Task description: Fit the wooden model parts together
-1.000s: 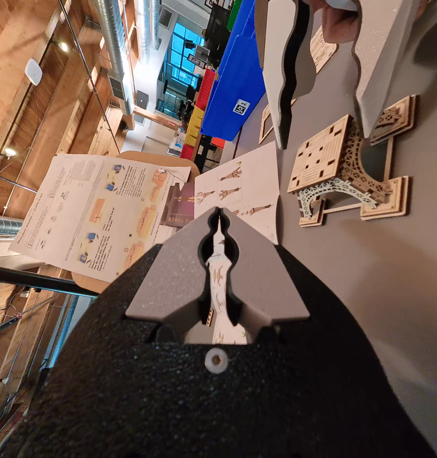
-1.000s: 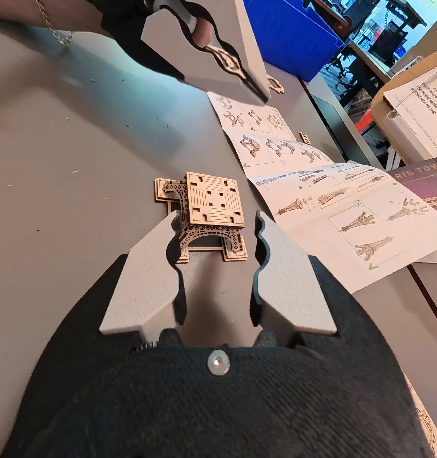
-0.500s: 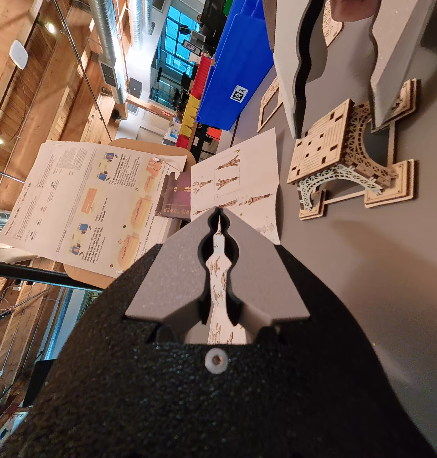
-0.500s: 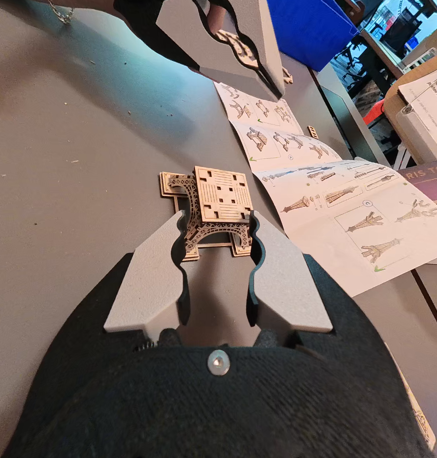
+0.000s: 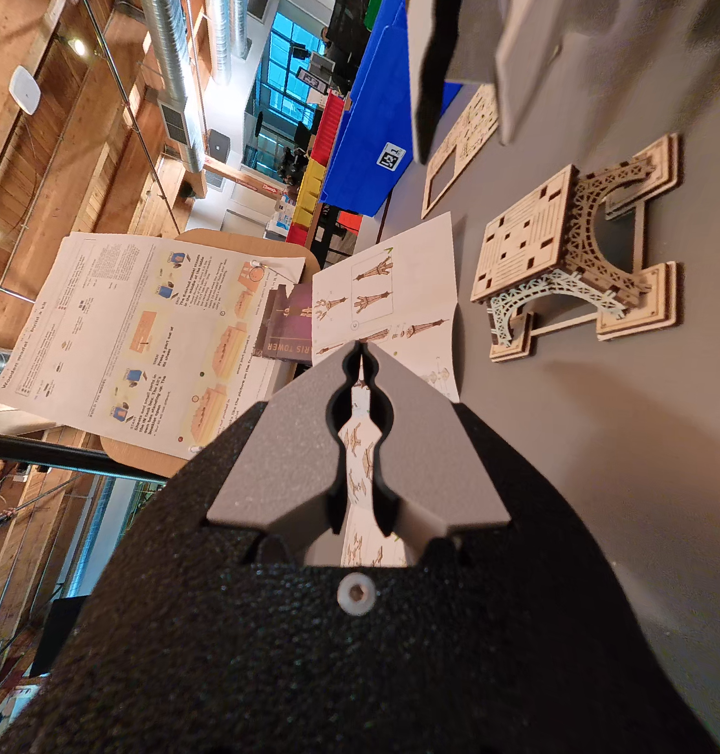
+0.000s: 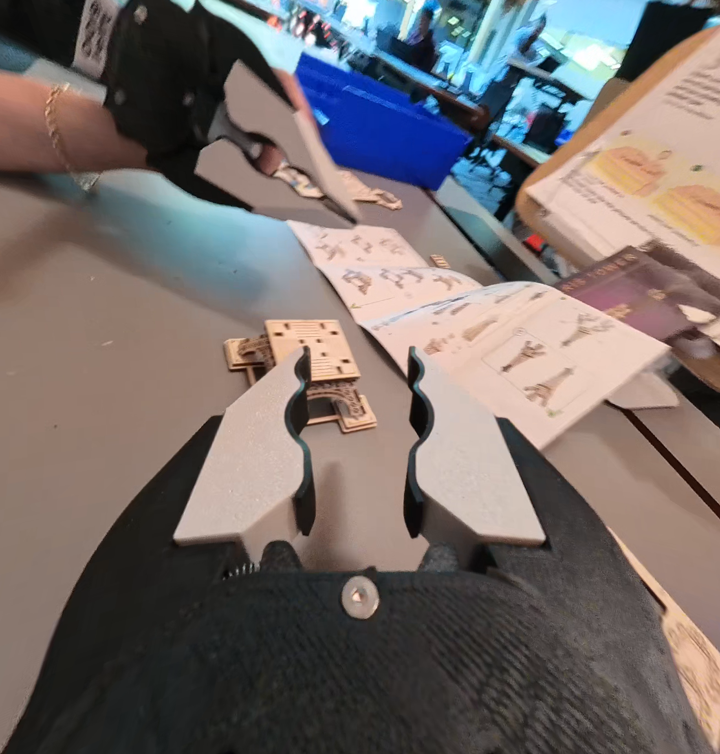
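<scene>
The wooden tower base [image 5: 521, 245], arched legs on stepped feet with a slotted square top, stands on the grey table [image 5: 595, 489]. In the right wrist view the base [image 6: 329, 355] sits just beyond my right gripper [image 6: 358, 353], partly behind its left finger. That gripper is open and empty. In the left wrist view it [image 5: 464, 147] hangs blurred above and behind the base. My left gripper [image 5: 360, 349] has its fingertips together. In the right wrist view it [image 6: 346, 212] is tilted above the table, shut on a thin wooden lattice part [image 6: 297, 181].
An open picture booklet [image 6: 493, 347] lies right of the base. Behind it are a dark box [image 6: 644, 298] and a printed sheet on cardboard [image 5: 146, 338]. A blue bin [image 6: 382, 126], a punched wooden sheet [image 5: 460, 155] and loose parts [image 6: 374, 198] lie farther back. A forearm with a bracelet [image 6: 44, 126] holds the left gripper. Left tips to right tips: about 10 cm.
My right gripper has lifted back off the tower base and opened wider; the base now lies left of its gap. My left gripper has turned and dropped toward the table.
</scene>
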`<state>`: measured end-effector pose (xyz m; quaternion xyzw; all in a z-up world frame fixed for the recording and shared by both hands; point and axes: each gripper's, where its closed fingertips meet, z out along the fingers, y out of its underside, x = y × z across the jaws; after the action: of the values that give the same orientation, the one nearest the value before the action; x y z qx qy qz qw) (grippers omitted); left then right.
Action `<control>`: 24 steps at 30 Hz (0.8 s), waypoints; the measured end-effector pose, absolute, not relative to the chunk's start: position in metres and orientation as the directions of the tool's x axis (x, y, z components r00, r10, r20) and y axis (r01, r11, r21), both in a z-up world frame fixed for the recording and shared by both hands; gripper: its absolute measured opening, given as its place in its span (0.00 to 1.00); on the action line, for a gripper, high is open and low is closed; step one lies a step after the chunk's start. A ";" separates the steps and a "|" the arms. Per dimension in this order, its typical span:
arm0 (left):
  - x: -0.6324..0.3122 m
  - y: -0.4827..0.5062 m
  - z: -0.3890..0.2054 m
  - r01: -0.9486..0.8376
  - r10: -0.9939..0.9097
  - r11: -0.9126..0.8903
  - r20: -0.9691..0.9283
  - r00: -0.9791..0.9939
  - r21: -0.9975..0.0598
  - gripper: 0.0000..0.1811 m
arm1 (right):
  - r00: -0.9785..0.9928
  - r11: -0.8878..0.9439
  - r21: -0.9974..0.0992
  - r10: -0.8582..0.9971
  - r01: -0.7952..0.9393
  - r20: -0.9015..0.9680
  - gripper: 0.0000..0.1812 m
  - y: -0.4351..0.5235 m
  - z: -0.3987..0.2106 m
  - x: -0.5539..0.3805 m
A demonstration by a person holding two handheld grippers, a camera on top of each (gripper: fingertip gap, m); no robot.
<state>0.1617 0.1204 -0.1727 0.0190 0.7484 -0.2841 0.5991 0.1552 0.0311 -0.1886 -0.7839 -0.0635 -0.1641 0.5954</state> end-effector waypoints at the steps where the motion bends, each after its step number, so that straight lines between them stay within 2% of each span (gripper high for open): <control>1: 0.161 0.120 -0.173 0.370 -0.311 0.837 -0.907 -0.283 -0.403 0.00 | 0.937 -0.264 -0.926 -0.148 0.272 0.317 0.25 0.023 -0.182 0.164; 5: 0.161 0.119 -0.174 0.371 -0.303 0.839 -0.909 -0.286 -0.397 0.00 | 0.798 -0.305 -0.946 -0.541 0.109 0.266 0.27 -0.037 -0.173 0.237; 8: 0.161 0.119 -0.174 0.371 -0.299 0.841 -0.910 -0.287 -0.393 0.00 | 0.608 -0.397 -0.914 -0.747 -0.086 0.267 0.35 -0.096 -0.188 0.275; 10: 0.161 0.119 -0.175 0.370 -0.296 0.842 -0.910 -0.292 -0.392 0.00 | 0.601 -0.430 -0.861 -0.774 -0.272 0.197 0.42 -0.114 -0.215 0.279; 13: 0.161 0.118 -0.177 0.369 -0.291 0.843 -0.908 -0.301 -0.392 0.00 | 0.635 -0.392 -0.813 -0.772 -0.429 0.038 0.40 -0.112 -0.244 0.272; 14: 0.161 0.118 -0.178 0.367 -0.289 0.844 -0.908 -0.304 -0.391 0.00 | 0.636 -0.401 -0.793 -0.772 -0.459 0.023 0.37 -0.113 -0.249 0.270; 19: 0.168 0.129 -0.177 0.290 -0.348 0.854 -0.888 -0.301 -0.432 0.00 | 0.626 -0.480 -0.760 -0.770 -0.438 0.126 0.41 -0.112 -0.255 0.272; 22: 0.183 0.165 -0.174 0.101 -0.508 0.828 -0.814 -0.283 -0.552 0.00 | 0.622 -0.491 -0.762 -0.768 -0.423 0.150 0.42 -0.111 -0.255 0.274; 24: 0.191 0.195 -0.178 -0.044 -0.630 0.762 -0.722 -0.286 -0.646 0.05 | 0.629 -0.483 -0.760 -0.767 -0.435 0.127 0.41 -0.110 -0.256 0.274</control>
<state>0.1906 0.1950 -0.1782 -0.2226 0.7572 -0.2638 0.5545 0.2736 -0.1104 -0.2556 -0.8291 0.3624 -0.2326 0.3568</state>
